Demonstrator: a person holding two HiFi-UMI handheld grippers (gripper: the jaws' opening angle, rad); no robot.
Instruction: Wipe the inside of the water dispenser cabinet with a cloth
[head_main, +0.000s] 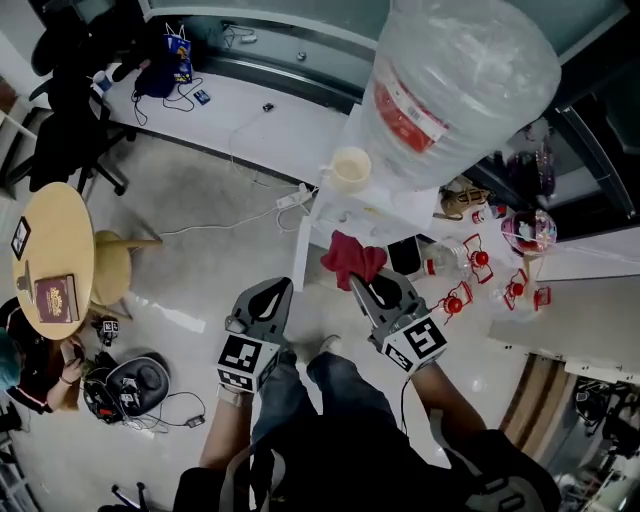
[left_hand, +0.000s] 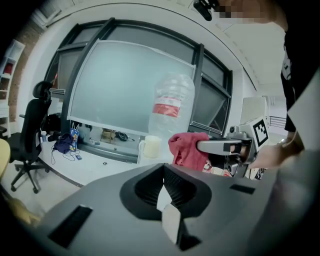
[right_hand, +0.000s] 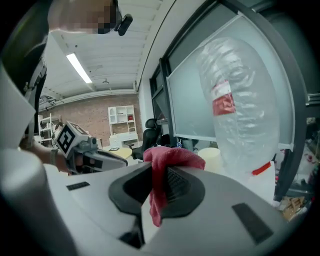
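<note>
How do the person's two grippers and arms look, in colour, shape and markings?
Both the left gripper and the right gripper are grey, with broad jaws and black ribbed pads. Each carries a white cube with black square markers. A thin dark cable seems to leave the right one. The forearms look bare.

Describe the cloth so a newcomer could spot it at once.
Find the big clear water bottle on the white dispenser. Just in front of it, the right claw is shut on the cloth. It is crumpled, soft and red, unlike the small hard red pieces beside it.
</note>
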